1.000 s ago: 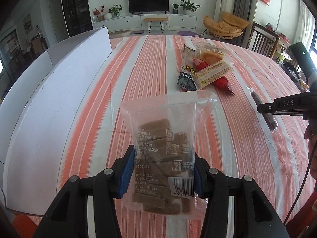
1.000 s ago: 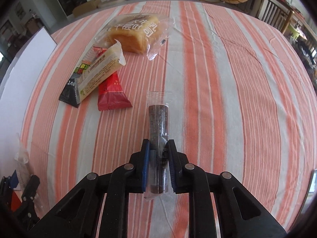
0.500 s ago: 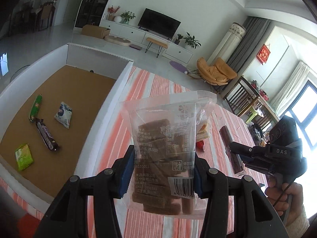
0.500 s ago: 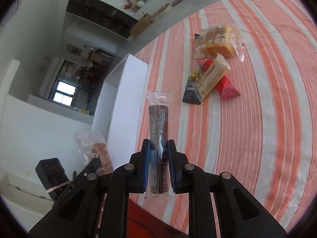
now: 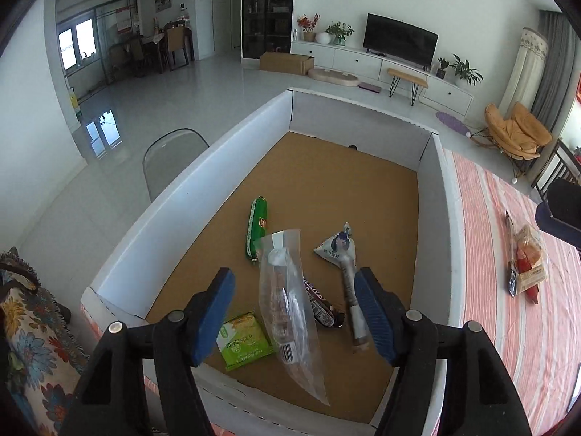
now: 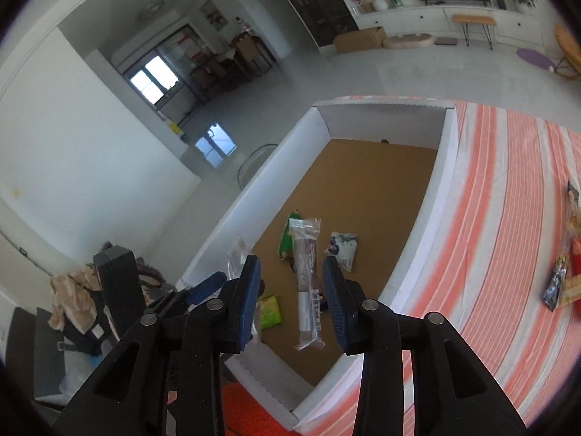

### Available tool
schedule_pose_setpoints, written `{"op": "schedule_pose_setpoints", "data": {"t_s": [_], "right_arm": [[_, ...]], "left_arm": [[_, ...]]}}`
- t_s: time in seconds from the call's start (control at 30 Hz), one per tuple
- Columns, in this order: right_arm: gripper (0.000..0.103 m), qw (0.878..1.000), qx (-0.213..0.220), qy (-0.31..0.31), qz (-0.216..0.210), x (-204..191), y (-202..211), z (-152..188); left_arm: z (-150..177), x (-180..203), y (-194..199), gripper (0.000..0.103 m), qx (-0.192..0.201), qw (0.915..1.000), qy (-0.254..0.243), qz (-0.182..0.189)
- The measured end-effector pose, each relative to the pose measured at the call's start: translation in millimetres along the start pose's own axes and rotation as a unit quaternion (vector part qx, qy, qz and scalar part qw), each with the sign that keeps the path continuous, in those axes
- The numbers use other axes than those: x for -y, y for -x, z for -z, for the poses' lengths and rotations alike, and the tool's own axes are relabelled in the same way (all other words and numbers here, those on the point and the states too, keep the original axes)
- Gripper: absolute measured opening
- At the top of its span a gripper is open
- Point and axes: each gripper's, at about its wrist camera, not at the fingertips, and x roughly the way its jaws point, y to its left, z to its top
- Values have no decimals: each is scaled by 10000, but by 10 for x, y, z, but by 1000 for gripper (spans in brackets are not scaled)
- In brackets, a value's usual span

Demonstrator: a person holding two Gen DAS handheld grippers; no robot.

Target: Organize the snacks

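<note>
Both grippers hover over a white-walled box (image 5: 174,210) with a brown floor. My left gripper (image 5: 294,319) is open; the clear bag of brown cakes (image 5: 287,305) is loose between its fingers, turned edge-on, falling. My right gripper (image 6: 292,299) is open; the clear-wrapped dark stick (image 6: 307,283) is loose between its fingers, above the box (image 6: 441,167). That stick also shows in the left wrist view (image 5: 350,283). In the box lie a green sausage (image 5: 257,230), a white-blue pouch (image 5: 336,245), a dark chocolate bar (image 5: 321,309) and a green packet (image 5: 243,341).
A pile of snacks (image 5: 526,265) lies on the striped tablecloth (image 5: 508,327) right of the box; it also shows in the right wrist view (image 6: 566,276). The left gripper's body (image 6: 120,290) is left of the right one. A grey chair (image 5: 170,156) stands beyond the box.
Both grippers swung left from the table to above the box and opened. The bag of cakes and the dark stick are released and dropping.
</note>
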Motion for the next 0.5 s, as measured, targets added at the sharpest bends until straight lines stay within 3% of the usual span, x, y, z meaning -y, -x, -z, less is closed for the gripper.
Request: {"op": "schedule_pose_setpoints", "data": {"t_s": [0.03,0.1,0.23,0.37,0.5], "right_arm": [[39,10000,89,11,38,81,79,13],[42,9989,317,123,334,290,293,61],[60,9859,739,344,1463,923,698,355],[62,9532,635,332,2938,1811,883,895],[62,9291,365,-107,3680,2578,1175,1455]], "left_arm": [[17,14,38,86,132,9999,21,15],[63,100,110,88,333,9994,16,76],[158,464,286,88,482,9968,-142,623],[406,1071,452,94,499,9881,-537,1350],[720,1833,330,98,195,9762,-1134,1837]]}}
